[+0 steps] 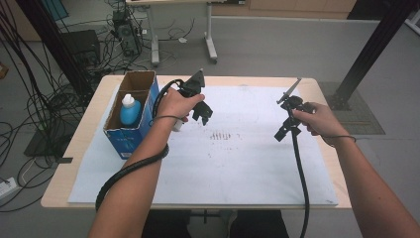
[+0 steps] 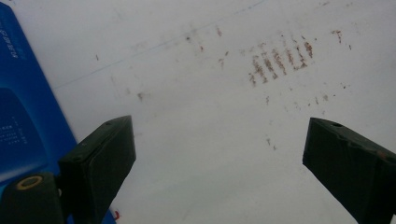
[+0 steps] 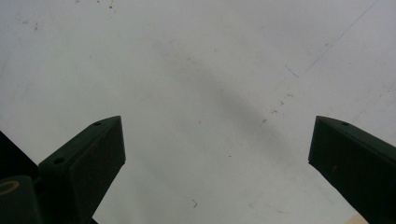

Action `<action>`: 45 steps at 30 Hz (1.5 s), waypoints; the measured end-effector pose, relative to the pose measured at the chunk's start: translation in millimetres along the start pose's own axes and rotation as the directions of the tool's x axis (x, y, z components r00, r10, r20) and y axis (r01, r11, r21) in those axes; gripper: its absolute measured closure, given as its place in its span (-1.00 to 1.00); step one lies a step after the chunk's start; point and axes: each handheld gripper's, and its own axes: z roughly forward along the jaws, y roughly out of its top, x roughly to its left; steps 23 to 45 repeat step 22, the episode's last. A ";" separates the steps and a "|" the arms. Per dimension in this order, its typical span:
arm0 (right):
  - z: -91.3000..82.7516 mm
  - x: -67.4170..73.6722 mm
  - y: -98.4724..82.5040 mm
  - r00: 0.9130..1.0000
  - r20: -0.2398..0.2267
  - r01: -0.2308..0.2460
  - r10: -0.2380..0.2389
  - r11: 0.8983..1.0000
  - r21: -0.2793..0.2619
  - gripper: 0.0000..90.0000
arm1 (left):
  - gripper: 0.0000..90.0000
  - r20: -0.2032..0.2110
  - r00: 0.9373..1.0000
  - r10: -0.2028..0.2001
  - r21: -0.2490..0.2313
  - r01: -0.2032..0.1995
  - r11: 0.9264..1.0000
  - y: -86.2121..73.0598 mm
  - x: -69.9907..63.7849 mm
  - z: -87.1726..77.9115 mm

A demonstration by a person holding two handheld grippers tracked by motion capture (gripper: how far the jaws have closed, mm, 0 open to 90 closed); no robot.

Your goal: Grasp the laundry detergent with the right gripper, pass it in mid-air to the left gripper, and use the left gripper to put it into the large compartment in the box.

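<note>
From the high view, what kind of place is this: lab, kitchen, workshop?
Most likely a lab or data-collection workspace. A wooden table under a white sheet, loose cables and computer gear on the floor, and black frame posts beside it.

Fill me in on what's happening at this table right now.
A person sits at a table covered by a white sheet, holding a two-jaw gripper in each hand. The left gripper hovers just right of a blue cardboard box, jaws open and holding nothing. A blue bottle with a white cap stands inside the box. The right gripper hangs over the bare sheet on the right side, jaws open too. Neither gripper touches anything; a patch of brownish smudges marks the sheet between them.
</note>
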 end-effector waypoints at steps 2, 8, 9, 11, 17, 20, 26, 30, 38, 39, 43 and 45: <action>0.0 0.4 0.1 1.000 0.001 0.001 -0.001 1.000 0.002 -0.92 | -0.78 0.003 1.000 -0.002 0.006 0.002 1.000 -0.6 0.3 0.4; 0.6 1.9 0.7 1.000 -0.001 0.003 -0.003 1.000 0.002 -0.92 | -0.78 0.003 1.000 0.004 0.005 -0.004 1.000 -1.2 -0.7 1.0; 0.8 2.0 0.8 1.000 -0.002 0.002 -0.002 1.000 0.003 -0.92 | -0.78 0.005 1.000 0.004 0.004 -0.004 1.000 -1.0 -0.4 0.3; 0.9 2.5 0.9 1.000 -0.005 0.003 -0.003 1.000 0.003 -0.92 | -0.78 0.004 1.000 0.002 0.002 -0.002 1.000 -1.1 -0.4 -0.2; 0.6 3.1 -0.1 1.000 -0.007 0.000 0.000 1.000 -0.001 -0.92 | -0.78 0.007 1.000 0.005 0.006 -0.005 1.000 -1.6 -1.3 0.0; -0.9 4.8 -1.4 1.000 -0.008 -0.001 0.001 1.000 -0.006 -0.92 | -0.78 0.009 1.000 0.007 0.005 -0.007 1.000 -2.0 -2.7 -0.1; -1.5 5.5 -2.0 1.000 -0.009 0.002 -0.002 1.000 -0.009 -0.92 | -0.78 0.010 1.000 0.009 0.001 -0.009 1.000 -2.4 -3.0 -0.7; -1.5 5.5 -2.0 1.000 -0.009 0.002 -0.002 1.000 -0.009 -0.92 | -0.78 0.010 1.000 0.009 0.001 -0.009 1.000 -2.4 -3.0 -0.7; -1.5 5.5 -2.0 1.000 -0.009 0.002 -0.002 1.000 -0.009 -0.92 | -0.78 0.010 1.000 0.009 0.001 -0.009 1.000 -2.4 -3.0 -0.7; -1.5 5.5 -2.0 1.000 -0.009 0.002 -0.002 1.000 -0.009 -0.92 | -0.78 0.010 1.000 0.009 0.001 -0.009 1.000 -2.4 -3.0 -0.7; -1.5 5.5 -2.0 1.000 -0.009 0.002 -0.002 1.000 -0.009 -0.92 | -0.78 0.010 1.000 0.009 0.001 -0.009 1.000 -2.4 -3.0 -0.7; -1.5 5.5 -2.0 1.000 -0.009 0.002 -0.002 1.000 -0.009 -0.92 | -0.78 0.010 1.000 0.009 0.001 -0.009 1.000 -2.4 -3.0 -0.7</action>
